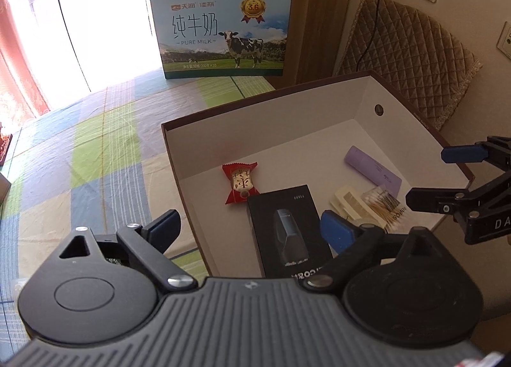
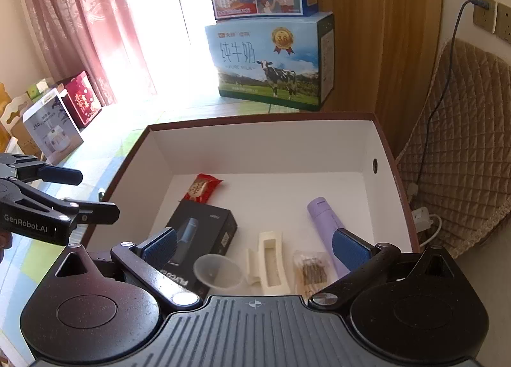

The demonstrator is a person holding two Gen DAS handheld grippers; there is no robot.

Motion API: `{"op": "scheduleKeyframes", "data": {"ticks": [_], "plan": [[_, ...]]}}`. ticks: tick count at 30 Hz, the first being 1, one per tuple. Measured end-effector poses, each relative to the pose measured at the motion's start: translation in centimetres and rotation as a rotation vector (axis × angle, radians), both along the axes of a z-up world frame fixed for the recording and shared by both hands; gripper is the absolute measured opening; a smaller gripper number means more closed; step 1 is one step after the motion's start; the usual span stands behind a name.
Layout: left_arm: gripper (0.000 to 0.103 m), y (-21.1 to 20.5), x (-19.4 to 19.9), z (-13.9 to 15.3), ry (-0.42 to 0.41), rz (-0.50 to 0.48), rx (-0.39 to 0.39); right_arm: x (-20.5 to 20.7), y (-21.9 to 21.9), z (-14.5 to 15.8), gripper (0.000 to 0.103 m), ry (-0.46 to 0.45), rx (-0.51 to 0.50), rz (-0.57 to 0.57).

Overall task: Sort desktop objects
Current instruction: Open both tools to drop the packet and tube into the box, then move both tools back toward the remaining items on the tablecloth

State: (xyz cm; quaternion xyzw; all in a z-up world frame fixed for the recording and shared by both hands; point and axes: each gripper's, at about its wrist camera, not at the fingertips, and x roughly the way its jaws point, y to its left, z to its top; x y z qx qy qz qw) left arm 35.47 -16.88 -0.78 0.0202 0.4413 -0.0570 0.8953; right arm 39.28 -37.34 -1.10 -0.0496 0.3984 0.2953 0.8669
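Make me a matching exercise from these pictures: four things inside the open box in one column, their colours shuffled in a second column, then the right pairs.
Things:
1. candy wrapper
2. bottle lying on its side
3. shaver box
4. small cup

Colours:
A. black
B. clear
C. red
D. lilac

Pairs: 1-C, 2-D, 3-A, 4-B

All four lie on the white floor of the storage box.
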Motion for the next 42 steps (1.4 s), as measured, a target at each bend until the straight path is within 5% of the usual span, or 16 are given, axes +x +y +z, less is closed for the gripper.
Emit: {"op": "scheduleKeyframes", "data": {"ticks": [22,42], "plan": [[0.095,4.1,-8.7,1.2,-0.003,0.062,-0.045,-8.0,3.5,0.5,0.101,0.009,0.042,0.005],[0.095,13.6,-17.7,-1.1,0.061,0.244,-0.047,-14.5,12.2,-2.5,0.101,0.109,0.025,0.14]]}}
